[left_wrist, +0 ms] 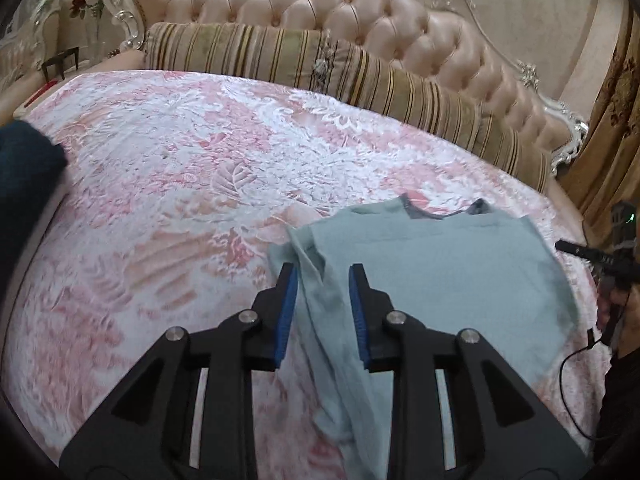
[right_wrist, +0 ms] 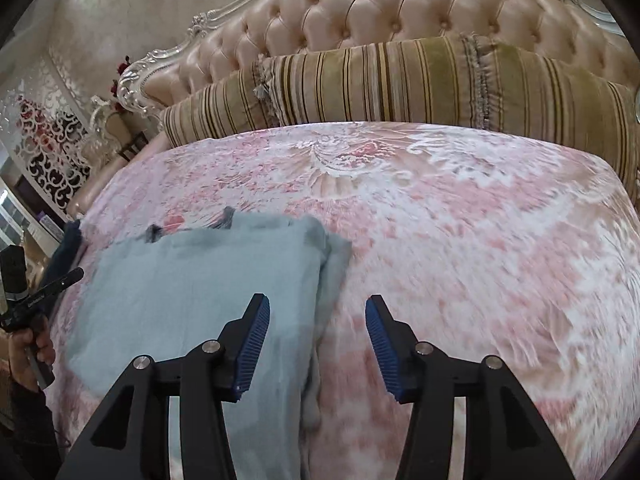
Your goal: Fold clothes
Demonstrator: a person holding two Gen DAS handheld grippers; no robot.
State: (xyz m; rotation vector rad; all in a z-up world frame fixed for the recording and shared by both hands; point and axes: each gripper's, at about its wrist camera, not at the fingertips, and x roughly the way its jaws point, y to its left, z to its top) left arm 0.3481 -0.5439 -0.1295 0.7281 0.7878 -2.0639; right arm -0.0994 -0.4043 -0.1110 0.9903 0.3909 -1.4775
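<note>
A pale blue-grey shirt [left_wrist: 440,264] with a dark collar [left_wrist: 412,204] lies folded on the pink patterned bedspread [left_wrist: 160,200]. In the left wrist view my left gripper [left_wrist: 323,280] stands over the shirt's left edge. A loose fold of that fabric runs between its blue pads [left_wrist: 288,312], which do not press on it. In the right wrist view the same shirt [right_wrist: 192,288] lies at lower left. My right gripper [right_wrist: 317,300] is open wide astride its right edge: the left finger is over the cloth, the right finger over the bare bedspread [right_wrist: 480,240].
Long striped bolster pillows [left_wrist: 320,64] [right_wrist: 400,80] lie against the tufted pink headboard [left_wrist: 320,0]. A dark blue garment [left_wrist: 24,168] sits at the bed's left edge. A hand [right_wrist: 28,348] holds the other gripper's handle. A curtain [left_wrist: 612,120] hangs at right.
</note>
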